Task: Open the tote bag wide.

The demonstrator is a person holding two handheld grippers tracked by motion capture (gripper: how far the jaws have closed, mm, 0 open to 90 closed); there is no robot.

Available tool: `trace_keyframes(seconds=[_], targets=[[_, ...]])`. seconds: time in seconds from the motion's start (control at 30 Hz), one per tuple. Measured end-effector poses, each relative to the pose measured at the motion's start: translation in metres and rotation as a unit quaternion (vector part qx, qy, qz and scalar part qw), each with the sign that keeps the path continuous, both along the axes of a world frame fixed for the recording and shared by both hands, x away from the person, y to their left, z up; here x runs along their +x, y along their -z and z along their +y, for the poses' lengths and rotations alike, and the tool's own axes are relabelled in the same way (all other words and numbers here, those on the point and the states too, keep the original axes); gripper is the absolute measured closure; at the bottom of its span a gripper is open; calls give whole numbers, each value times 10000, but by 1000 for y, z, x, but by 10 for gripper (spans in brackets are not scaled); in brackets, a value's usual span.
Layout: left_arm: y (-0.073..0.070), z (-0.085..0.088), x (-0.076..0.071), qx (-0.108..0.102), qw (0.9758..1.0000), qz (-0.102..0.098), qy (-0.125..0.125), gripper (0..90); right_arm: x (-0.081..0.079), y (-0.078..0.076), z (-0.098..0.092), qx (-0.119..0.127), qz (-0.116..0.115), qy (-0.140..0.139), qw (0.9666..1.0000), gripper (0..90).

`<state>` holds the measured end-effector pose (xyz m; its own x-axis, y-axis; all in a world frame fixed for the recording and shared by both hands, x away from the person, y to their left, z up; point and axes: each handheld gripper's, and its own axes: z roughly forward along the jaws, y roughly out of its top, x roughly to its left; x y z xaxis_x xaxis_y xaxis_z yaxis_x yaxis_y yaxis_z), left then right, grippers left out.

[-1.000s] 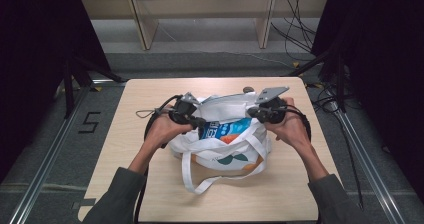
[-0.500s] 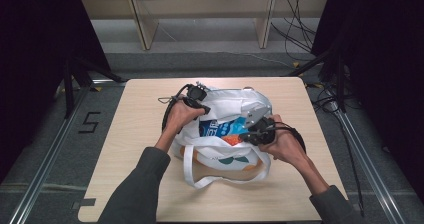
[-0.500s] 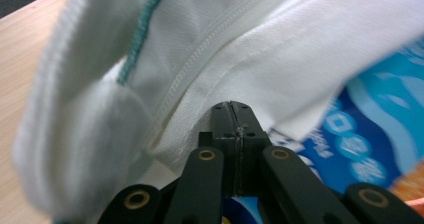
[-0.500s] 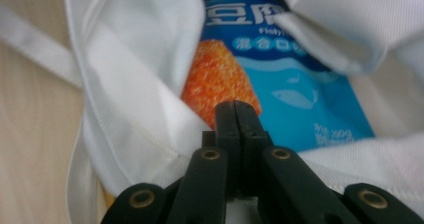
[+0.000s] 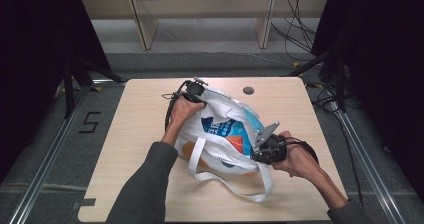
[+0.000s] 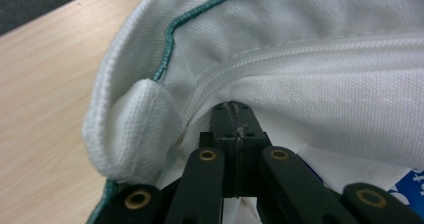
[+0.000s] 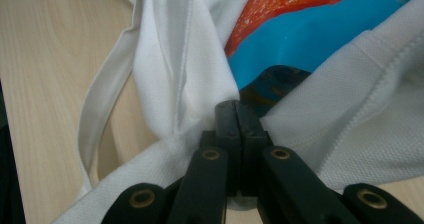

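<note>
A white cloth tote bag (image 5: pixel 216 151) lies in the middle of the wooden table (image 5: pixel 145 134), and a blue and orange packet (image 5: pixel 227 131) shows through its mouth. My left gripper (image 5: pixel 199 95) is at the bag's far left rim, jaws shut on the white hem with green piping (image 6: pixel 165 59). My right gripper (image 5: pixel 261 154) is at the bag's near right rim, shut on bunched white fabric (image 7: pixel 185 84) next to the blue packet (image 7: pixel 310 39). The bag's mouth is stretched on a diagonal between the two grippers. White handle straps (image 5: pixel 250 186) trail toward the table's front edge.
A round grey grommet (image 5: pixel 248 90) sits in the table top near the far edge. Behind the table stands a wooden shelf frame (image 5: pixel 145 29). Cables (image 5: pixel 305 39) run over the floor at the right, and metal rails flank the table on both sides.
The left gripper has moved toward the table's far side and the right gripper toward the near right, both still gripping the bag. The bag's mouth has turned from level to diagonal.
</note>
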<state>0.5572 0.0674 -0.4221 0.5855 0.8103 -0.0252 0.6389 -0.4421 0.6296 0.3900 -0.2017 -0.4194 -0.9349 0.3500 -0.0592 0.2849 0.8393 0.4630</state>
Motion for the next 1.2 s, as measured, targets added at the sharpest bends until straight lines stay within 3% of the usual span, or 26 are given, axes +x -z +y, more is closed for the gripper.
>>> trace_keyframes(seconds=[0.03,0.1,0.13,0.17,0.2,0.27,0.3,0.33,0.43,0.47,0.5,0.57,0.67,0.77,0.83,0.9,0.97,1.03,1.07,1.1,1.2], targets=[[0,1,0,-29,10000,50,24,896,0,0,0,0,0,0,10000,900],[-7,5,-3,-144,9998,130,95,895,3,-2,-3,224,-114,-51,9997,900],[-10,4,-7,-231,9996,86,158,894,1,-5,-6,366,-147,81,9992,900],[-16,4,-13,-334,9988,116,344,870,3,-15,-10,880,-346,138,9954,882],[-21,3,-17,-443,9983,47,378,870,3,-15,-10,880,-346,138,9954,882],[-38,3,-28,-690,9962,-167,498,872,5,-26,-13,1193,-599,260,9907,883],[-43,4,-33,-721,9955,-284,542,872,9,-33,-14,1373,-871,382,9859,889],[-51,7,-38,-730,9947,-373,624,871,12,-38,-16,1432,-990,374,9840,891],[-69,29,-54,-767,9924,-675,679,871,27,-49,-26,1883,-1545,572,9682,900],[-70,36,-56,-758,9925,-711,642,870,33,-49,-31,2061,-1626,726,9622,900],[-70,46,-58,-716,9929,-744,596,871,37,-49,-34,2062,-1655,767,9614,900],[-64,61,-61,-768,9934,-673,519,875,44,-42,-38,1926,-1640,886,9634,900],[-40,80,-65,-632,9959,-507,407,878,53,-29,-39,1715,-1591,938,9677,900],[-20,92,-63,-763,9958,-463,204,891,63,-15,-43,1431,-1589,1140,9702,900],[-4,97,-59,-855,9957,-349,120,894,70,-5,-49,1333,-1483,1301,9712,900],[6,97,-58,-851,9958,-313,125,894,74,3,-52,1399,-1403,1351,9708,900],[18,99,-57,-929,9953,-263,109,896,78,20,-51,1215,-1237,1422,9745,900],[23,101,-57,-1028,9943,-269,57,896,79,23,-51,1182,-1180,1443,9753,900],[25,102,-56,-1096,9937,-230,30,896,79,29,-51,1238,-1197,1534,9730,900],[25,102,-56,-1115,9935,-209,-11,896,79,31,-51,1155,-1117,1528,9751,900],[14,95,-62,-875,9955,-354,42,895,78,34,-49,1104,-1174,1527,9750,900]])
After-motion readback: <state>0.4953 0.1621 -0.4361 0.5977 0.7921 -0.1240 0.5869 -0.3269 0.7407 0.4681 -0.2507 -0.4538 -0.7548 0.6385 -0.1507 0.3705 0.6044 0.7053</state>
